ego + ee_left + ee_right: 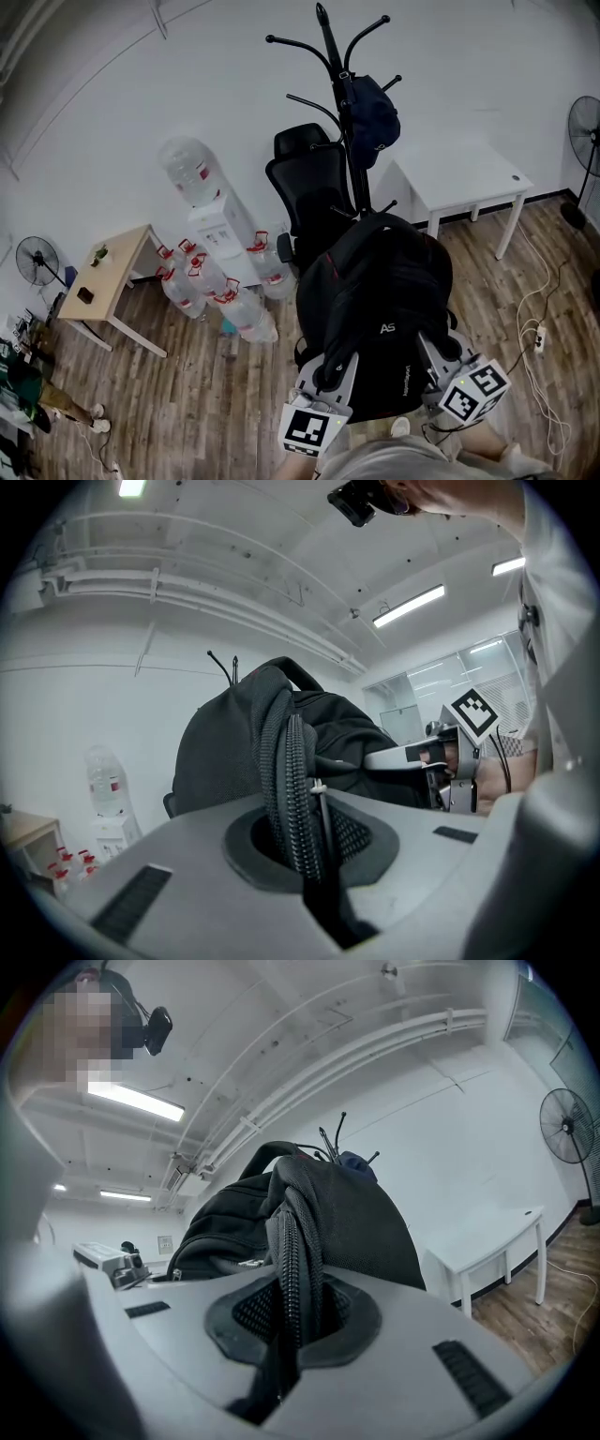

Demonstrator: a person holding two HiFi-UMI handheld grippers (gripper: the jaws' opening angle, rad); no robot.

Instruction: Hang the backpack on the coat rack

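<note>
The black backpack [375,291], held aloft before the coat rack [332,54], hides its lower pole in the head view. Only the gripper views show the left gripper [328,373] and right gripper [436,354] each pinching a shoulder strap [295,789].
</note>
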